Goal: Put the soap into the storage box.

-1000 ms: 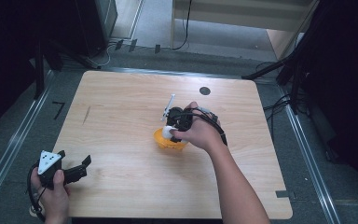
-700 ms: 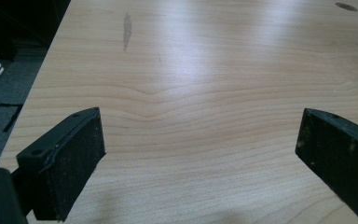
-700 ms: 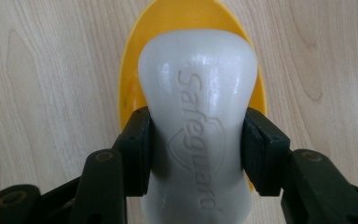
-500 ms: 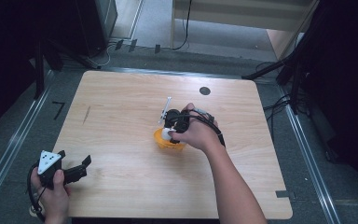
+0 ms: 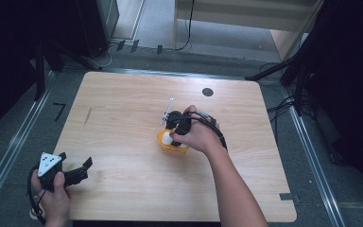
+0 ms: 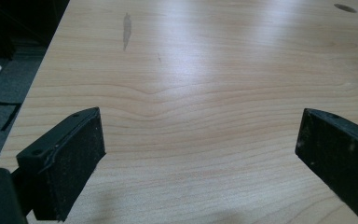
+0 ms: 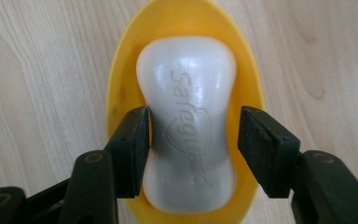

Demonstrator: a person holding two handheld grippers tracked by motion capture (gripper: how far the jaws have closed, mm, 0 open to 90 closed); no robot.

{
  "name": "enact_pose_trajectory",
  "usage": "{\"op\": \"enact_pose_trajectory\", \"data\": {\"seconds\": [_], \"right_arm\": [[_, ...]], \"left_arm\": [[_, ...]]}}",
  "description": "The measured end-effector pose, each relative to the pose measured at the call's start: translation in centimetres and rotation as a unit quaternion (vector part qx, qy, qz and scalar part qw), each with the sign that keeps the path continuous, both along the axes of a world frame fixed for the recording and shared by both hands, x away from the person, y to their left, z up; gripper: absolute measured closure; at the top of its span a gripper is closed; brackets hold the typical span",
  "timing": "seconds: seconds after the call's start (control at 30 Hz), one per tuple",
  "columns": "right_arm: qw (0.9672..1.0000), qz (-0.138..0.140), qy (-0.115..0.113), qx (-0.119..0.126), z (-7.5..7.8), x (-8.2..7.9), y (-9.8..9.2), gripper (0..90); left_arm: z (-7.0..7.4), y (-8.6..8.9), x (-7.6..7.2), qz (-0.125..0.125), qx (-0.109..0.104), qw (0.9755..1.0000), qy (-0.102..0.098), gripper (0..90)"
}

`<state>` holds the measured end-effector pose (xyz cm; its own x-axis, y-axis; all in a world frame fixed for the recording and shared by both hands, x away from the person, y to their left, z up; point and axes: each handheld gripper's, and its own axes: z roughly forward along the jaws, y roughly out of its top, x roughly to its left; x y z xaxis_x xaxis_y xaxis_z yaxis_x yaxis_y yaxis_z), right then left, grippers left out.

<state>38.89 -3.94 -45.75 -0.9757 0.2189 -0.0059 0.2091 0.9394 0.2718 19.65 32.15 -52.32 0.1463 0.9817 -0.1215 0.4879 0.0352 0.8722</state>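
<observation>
Two jaws of the right gripper (image 7: 193,147) now straddle the waist of the white Safeguard soap bar (image 7: 189,135) lying in its yellow dish (image 7: 249,84): one pad touches, the other stands slightly off. Since a second ago the hand has barely shifted, so closing seems next. Farther off, the left gripper (image 5: 73,170) waits open at the table's (image 5: 123,109) corner.

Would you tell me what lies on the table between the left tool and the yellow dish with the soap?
Nothing: in the high view, bare wood of the table runs from the left tool to the yellow dish holding the soap.
</observation>
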Motion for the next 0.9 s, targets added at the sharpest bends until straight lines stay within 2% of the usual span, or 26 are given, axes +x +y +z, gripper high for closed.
{"op": "enact_pose_trajectory", "data": {"seconds": [0.03,0.23,0.57,0.67,0.73,0.9], "right_arm": [[0.9999,-0.007,0.002,0.013,0.5,0.1,-0.3,45.4],[0.9996,-0.018,0.001,0.023,1.2,0.2,-1.5,45.2],[0.9989,-0.038,-0.005,0.028,2.3,0.1,-3.9,45.4],[0.9983,-0.053,-0.003,0.025,2.5,0.0,-5.1,45.5],[0.9983,-0.052,-0.005,0.027,2.4,0.1,-5.3,45.5],[0.9974,-0.068,-0.004,0.025,2.5,0.0,-6.9,45.5]], "left_arm": [[0.0,0.0,0.0,0.0,0.0,1.0,0.0,1.6],[0.0,0.0,0.0,0.0,0.0,1.0,0.0,1.6],[0.0,0.0,0.0,0.0,0.0,1.0,-0.001,1.6],[0.0,0.0,0.0,-0.001,0.0,1.0,-0.001,1.6],[0.0,0.0,0.0,-0.001,0.001,1.0,-0.001,1.6],[0.0,0.0,0.0,-0.001,0.001,1.0,-0.001,1.6]]}}
